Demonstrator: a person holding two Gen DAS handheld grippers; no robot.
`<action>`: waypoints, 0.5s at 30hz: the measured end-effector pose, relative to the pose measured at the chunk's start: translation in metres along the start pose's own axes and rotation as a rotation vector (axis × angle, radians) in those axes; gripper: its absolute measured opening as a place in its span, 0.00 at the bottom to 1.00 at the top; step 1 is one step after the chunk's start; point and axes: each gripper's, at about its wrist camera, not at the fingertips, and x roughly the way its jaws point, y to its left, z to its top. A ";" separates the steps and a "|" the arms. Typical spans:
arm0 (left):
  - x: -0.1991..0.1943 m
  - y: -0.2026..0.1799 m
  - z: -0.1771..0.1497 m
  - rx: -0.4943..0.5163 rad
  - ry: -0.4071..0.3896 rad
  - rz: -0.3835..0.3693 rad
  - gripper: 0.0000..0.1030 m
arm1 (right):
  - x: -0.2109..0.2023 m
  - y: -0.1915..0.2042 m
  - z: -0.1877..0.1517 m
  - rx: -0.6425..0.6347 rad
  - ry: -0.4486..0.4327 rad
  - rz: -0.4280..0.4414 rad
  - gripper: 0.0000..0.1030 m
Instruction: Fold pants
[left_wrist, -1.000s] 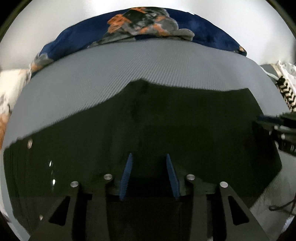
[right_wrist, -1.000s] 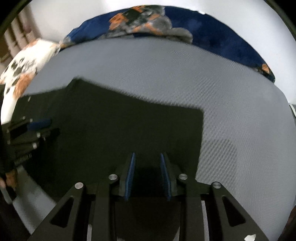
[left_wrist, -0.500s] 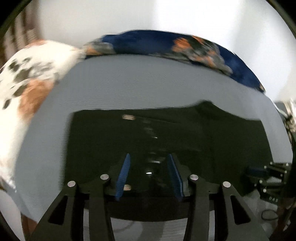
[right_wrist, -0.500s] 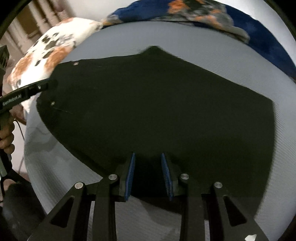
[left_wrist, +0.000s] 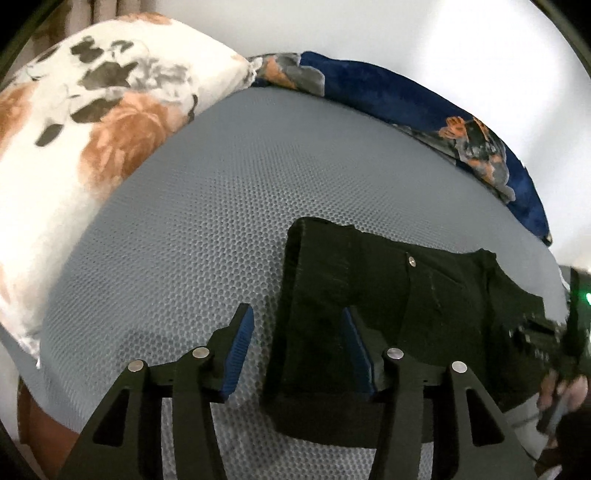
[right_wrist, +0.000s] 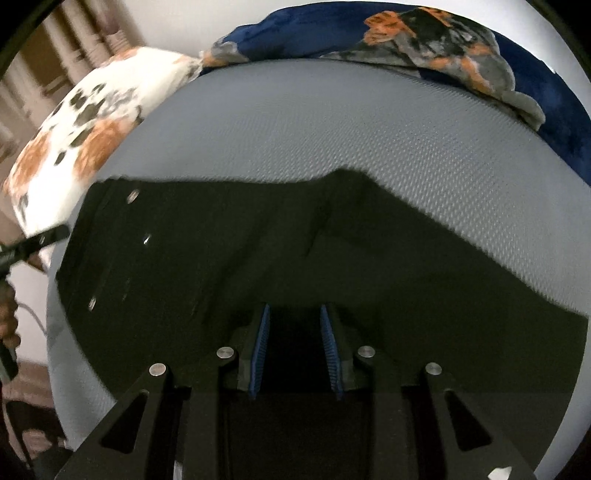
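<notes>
The black pants (left_wrist: 373, 295) lie on the grey mesh bed surface (left_wrist: 207, 221). In the left wrist view my left gripper (left_wrist: 295, 343) is open, over the left end of the pants by the waistband; its right finger (left_wrist: 354, 350) is over the cloth, its left finger over bare mesh. In the right wrist view the pants (right_wrist: 295, 251) fill the middle, with rivets at the left end. My right gripper (right_wrist: 295, 347) is open with black cloth between and under its pads; no grip shows. The right gripper also shows at the right edge of the left view (left_wrist: 554, 339).
A white floral pillow (left_wrist: 74, 129) lies at the left. A dark blue patterned blanket (left_wrist: 443, 129) runs along the back edge of the bed, also in the right wrist view (right_wrist: 443, 33). A white wall stands behind.
My left gripper has swung left off the pants and opened wider, now at their left end. My right gripper has moved in lower over the pants.
</notes>
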 end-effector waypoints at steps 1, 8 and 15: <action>0.001 0.002 0.002 0.000 0.004 -0.012 0.52 | 0.002 -0.003 0.006 0.013 0.002 0.003 0.26; 0.022 0.015 0.008 0.028 0.072 -0.139 0.54 | 0.010 -0.007 0.031 0.036 0.021 -0.040 0.32; 0.048 0.028 0.015 0.045 0.122 -0.237 0.59 | 0.003 -0.003 0.037 0.022 0.055 -0.058 0.34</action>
